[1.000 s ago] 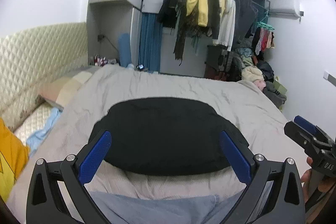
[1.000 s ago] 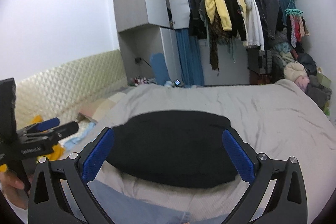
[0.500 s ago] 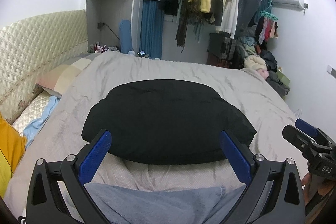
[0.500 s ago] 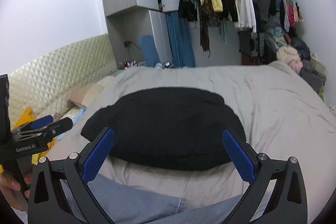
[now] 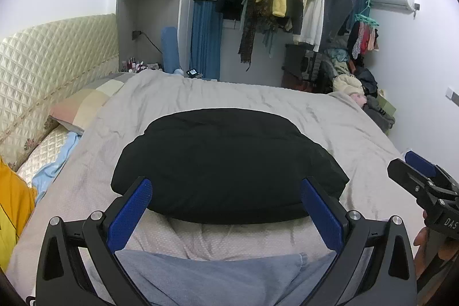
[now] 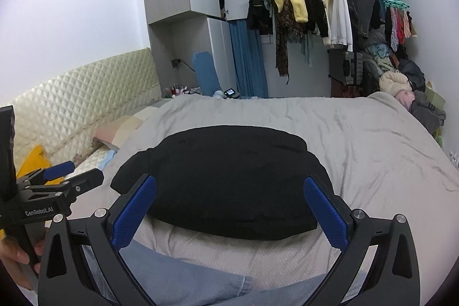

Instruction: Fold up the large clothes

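Black garment lies on the bed, dead ahead of both tools, long axis crosswise. Left tool and right tool both spread, empty (neither nearer); each takes its own end.

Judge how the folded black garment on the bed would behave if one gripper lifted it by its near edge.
The black garment looks puffy and rounded, so it is probably soft and floppy, sagging and unfolding if lifted by one edge. Its bulk suggests padding, likely light for its size. Pushed across the grey bedcover, it would probably bunch rather than slide.
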Motion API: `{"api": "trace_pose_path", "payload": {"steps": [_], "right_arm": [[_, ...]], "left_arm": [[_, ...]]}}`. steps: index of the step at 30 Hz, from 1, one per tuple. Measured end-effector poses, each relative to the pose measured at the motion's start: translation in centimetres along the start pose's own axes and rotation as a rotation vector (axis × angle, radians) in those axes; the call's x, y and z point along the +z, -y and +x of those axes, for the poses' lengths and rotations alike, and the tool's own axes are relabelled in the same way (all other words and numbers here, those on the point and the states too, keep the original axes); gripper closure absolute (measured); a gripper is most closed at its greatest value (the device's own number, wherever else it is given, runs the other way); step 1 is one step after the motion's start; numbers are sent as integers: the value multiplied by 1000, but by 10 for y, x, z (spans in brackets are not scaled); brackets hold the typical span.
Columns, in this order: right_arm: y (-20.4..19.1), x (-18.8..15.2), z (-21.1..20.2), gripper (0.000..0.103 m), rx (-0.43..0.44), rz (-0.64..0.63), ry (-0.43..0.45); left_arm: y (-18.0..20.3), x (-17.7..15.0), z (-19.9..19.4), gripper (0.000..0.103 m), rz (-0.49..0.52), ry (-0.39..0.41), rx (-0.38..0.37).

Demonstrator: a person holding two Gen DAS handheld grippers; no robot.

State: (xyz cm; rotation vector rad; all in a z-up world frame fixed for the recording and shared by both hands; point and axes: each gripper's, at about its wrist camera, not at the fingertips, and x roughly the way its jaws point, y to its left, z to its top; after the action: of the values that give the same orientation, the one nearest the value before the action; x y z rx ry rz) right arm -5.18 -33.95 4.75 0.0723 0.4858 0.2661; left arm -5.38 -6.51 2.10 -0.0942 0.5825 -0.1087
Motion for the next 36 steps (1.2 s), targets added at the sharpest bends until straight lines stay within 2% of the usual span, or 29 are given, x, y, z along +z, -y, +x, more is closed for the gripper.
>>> {"api": "trace_pose_path", "payload": {"steps": [4, 8, 24, 36], "right_arm": [[2, -2, 0, 0, 0, 5, -4], [5, -3, -1, 0, -5, 13, -8], [11, -7, -4, 0, -28, 24, -20], [16, -9, -4, 0, -42, 30, -19]], "left_arm": [[-1, 1, 0, 0, -9, -8, -41], [2, 2, -1, 0, 3, -3, -15], [7, 4, 0, 0, 6, -9, 0], [9, -1, 6, 0, 8, -25, -18]]}}
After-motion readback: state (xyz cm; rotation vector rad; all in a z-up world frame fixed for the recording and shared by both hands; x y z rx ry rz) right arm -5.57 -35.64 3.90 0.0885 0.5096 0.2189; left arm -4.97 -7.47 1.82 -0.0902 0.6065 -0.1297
